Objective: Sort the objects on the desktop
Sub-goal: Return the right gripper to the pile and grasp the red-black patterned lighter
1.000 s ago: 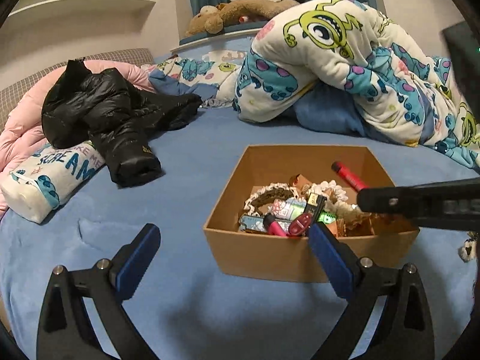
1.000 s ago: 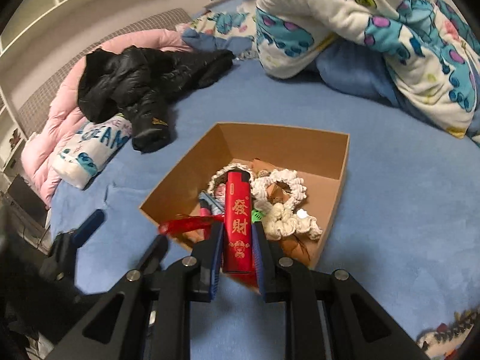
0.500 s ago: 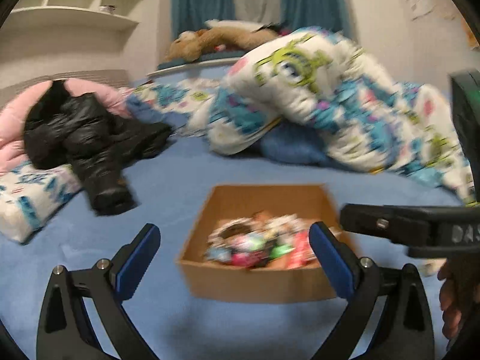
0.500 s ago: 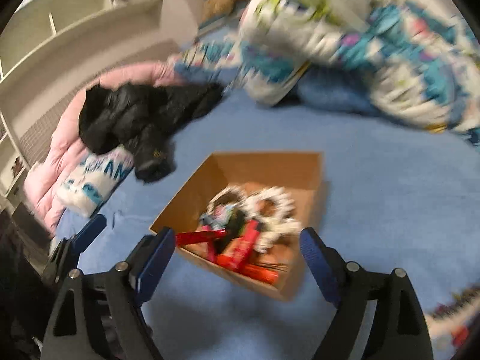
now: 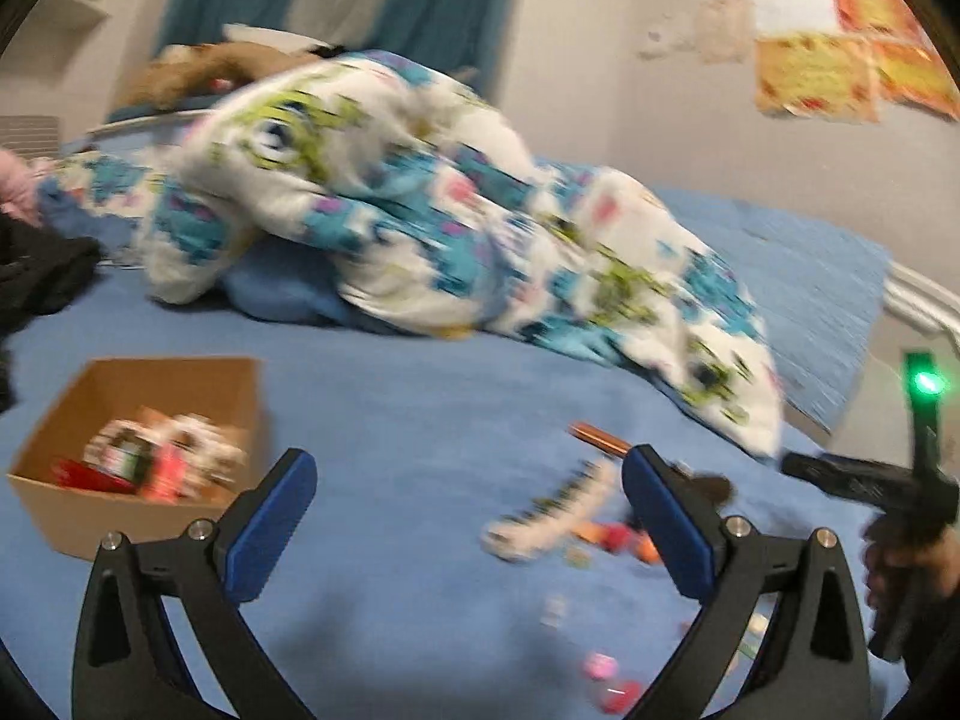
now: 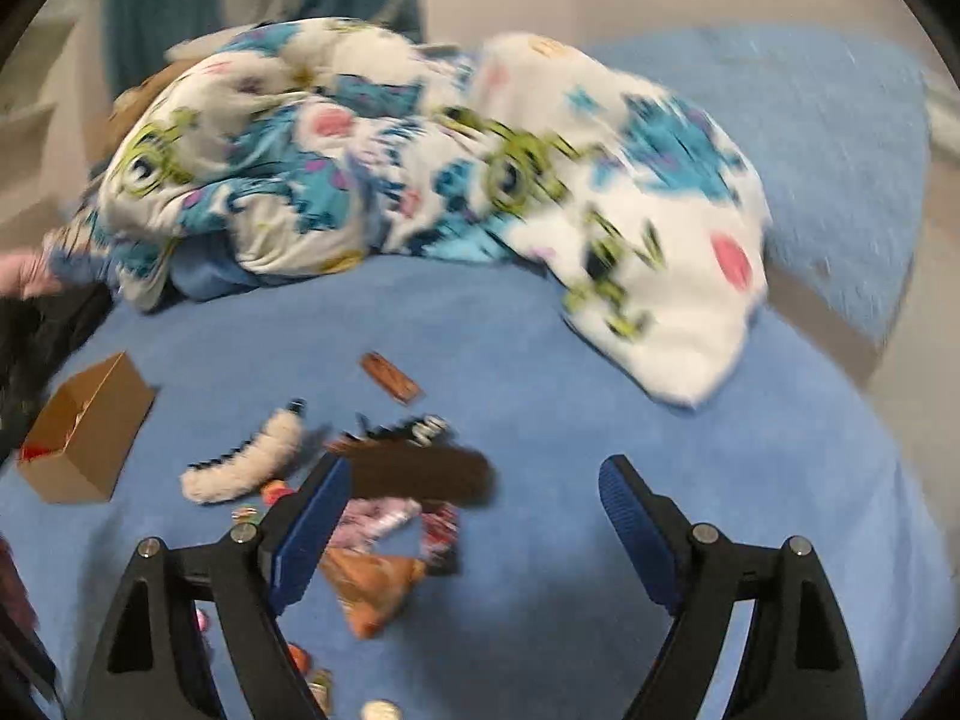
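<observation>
Now the right gripper (image 6: pixel 474 510) has its blue pads (image 6: pixel 312 522) spread wide with nothing clamped; its jaws have just been opening. Below them on the blue bedsheet (image 6: pixel 540 360) lies a blurred scatter: a dark brown block (image 6: pixel 420 471), an orange packet (image 6: pixel 372 591), a fluffy white clip (image 6: pixel 246 459), a copper tube (image 6: pixel 390 378). The left gripper (image 5: pixel 468 522) also stands open and empty. The cardboard box (image 5: pixel 150 384), part-filled, sits toward the sheet's left edge, well apart from the scatter. A patterned duvet (image 5: pixel 420 222) is heaped behind.
</observation>
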A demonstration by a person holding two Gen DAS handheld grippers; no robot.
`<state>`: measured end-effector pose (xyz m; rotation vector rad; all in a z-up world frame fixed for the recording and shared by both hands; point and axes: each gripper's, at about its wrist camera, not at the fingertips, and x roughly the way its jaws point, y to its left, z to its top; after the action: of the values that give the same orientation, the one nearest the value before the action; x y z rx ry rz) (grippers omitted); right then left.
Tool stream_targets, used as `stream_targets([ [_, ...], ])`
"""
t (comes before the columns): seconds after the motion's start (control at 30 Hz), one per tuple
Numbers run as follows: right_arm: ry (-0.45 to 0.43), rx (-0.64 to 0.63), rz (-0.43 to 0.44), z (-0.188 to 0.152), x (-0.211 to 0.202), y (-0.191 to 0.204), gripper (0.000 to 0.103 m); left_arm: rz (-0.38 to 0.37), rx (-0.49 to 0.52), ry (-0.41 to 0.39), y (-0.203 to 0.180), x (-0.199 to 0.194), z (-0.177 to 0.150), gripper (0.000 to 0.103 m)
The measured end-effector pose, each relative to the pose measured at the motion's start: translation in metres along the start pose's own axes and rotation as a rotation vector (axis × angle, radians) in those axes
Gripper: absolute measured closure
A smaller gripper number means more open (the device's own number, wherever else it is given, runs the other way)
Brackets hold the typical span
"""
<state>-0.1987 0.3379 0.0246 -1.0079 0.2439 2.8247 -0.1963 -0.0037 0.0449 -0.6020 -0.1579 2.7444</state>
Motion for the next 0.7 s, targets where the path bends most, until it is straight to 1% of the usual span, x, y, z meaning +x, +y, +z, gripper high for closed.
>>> stream_targets([
  [0.07, 0.026, -0.021, -0.007, -0.005, 0.011, 0.000, 0.016, -0.056, 0.069, 0.042, -0.027, 0.010, -0.010, 0.000],
  [0.13, 0.053, -0.033, 0.008, -0.009, 0.024, 0.007, 0.016, -0.080, 0.123, 0.088, -0.047, 0.022, -0.018, 0.000],
  [0.27, 0.085, -0.069, 0.023, -0.011, 0.045, 0.020, 0.016, -0.123, 0.131, 0.124, -0.064, 0.031, -0.029, 0.000],
  [0.37, 0.109, -0.079, 0.029, -0.012, 0.054, 0.022, 0.016, -0.122, 0.135, 0.128, -0.064, 0.033, -0.031, 0.000],
  [0.43, 0.131, -0.086, 0.026, -0.013, 0.061, 0.023, 0.016, -0.127, 0.117, 0.127, -0.060, 0.033, -0.031, 0.000],
  [0.53, 0.178, -0.078, 0.004, -0.017, 0.072, 0.020, 0.016, -0.129, 0.088, 0.133, -0.054, 0.034, -0.031, 0.000],
  [0.63, 0.237, -0.073, -0.022, -0.023, 0.084, 0.013, 0.016, -0.124, 0.085, 0.135, -0.052, 0.035, -0.032, 0.000],
  [0.7, 0.238, -0.075, -0.018, -0.025, 0.086, 0.011, 0.016, -0.125, 0.089, 0.138, -0.052, 0.035, -0.033, 0.000],
])
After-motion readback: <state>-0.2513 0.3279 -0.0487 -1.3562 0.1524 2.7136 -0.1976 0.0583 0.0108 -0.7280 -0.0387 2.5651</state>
